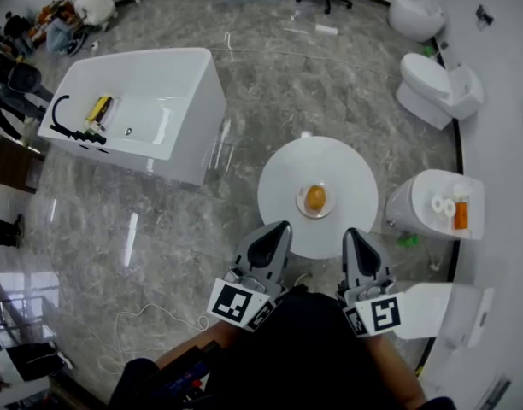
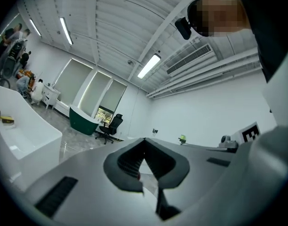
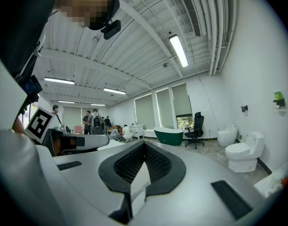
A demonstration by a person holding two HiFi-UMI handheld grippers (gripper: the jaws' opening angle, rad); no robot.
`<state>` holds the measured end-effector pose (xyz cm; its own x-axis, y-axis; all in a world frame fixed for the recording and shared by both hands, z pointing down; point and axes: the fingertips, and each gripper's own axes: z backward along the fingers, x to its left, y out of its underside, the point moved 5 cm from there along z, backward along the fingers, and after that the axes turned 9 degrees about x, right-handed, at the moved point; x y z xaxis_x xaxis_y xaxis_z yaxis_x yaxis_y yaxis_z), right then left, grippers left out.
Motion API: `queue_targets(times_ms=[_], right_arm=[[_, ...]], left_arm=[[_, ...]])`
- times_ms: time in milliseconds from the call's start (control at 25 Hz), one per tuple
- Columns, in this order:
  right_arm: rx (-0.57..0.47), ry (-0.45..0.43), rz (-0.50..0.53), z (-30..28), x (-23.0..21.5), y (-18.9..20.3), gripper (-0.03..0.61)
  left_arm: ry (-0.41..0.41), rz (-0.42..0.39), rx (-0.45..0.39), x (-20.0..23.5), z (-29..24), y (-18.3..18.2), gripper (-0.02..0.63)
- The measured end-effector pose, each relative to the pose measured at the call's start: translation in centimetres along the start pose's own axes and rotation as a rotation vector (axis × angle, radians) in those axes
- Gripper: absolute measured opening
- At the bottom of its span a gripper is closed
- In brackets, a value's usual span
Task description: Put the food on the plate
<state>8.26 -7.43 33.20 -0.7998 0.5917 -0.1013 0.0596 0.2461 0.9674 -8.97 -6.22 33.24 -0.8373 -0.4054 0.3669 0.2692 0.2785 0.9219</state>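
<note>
An orange-yellow piece of food (image 1: 315, 198) lies on a small white plate (image 1: 302, 207) near the middle of a round white table (image 1: 287, 165). Both grippers are held close to my body at the table's near edge, short of the plate. My left gripper (image 1: 281, 225) is shut with nothing between its pads, and its own view shows the tips (image 2: 144, 139) meeting against the room. My right gripper (image 1: 350, 231) is also shut and empty, tips (image 3: 144, 142) together. Neither gripper view shows the food or the plate.
A white bathtub (image 1: 150, 101) stands to the left of the table. Toilets (image 1: 437, 84) line the right wall. A white unit (image 1: 432, 203) with paper rolls and an orange bottle (image 1: 460, 216) stands right of the table. A cable (image 1: 150, 314) lies on the floor.
</note>
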Motion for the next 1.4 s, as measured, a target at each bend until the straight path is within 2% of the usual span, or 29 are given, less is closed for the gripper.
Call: queue_targets(times_ms=[360, 720, 1000, 1400], right_arm=[[-0.008, -0.075, 0.057, -0.6, 1.8, -0.2, 0.005], [-0.049, -0.095, 0.067, -0.6, 2.8, -1.0, 0.005], [-0.017, -0.076, 0.078, -0.5, 3.0, -0.5, 0.005], [0.017, -0.074, 0.091, -1.1, 3.0, -0.2, 0.005]], left_arm=[[-0.076, -0.040, 0.007, -0.1, 1.0, 0.1, 0.000], [-0.044, -0.112, 0.004, -1.3, 1.8, 0.9, 0.000], [-0.043, -0.069, 0.010, -1.0, 2.2, 1.1, 0.000], [-0.049, -0.076, 0.010, -0.9, 2.1, 1.2, 0.000]])
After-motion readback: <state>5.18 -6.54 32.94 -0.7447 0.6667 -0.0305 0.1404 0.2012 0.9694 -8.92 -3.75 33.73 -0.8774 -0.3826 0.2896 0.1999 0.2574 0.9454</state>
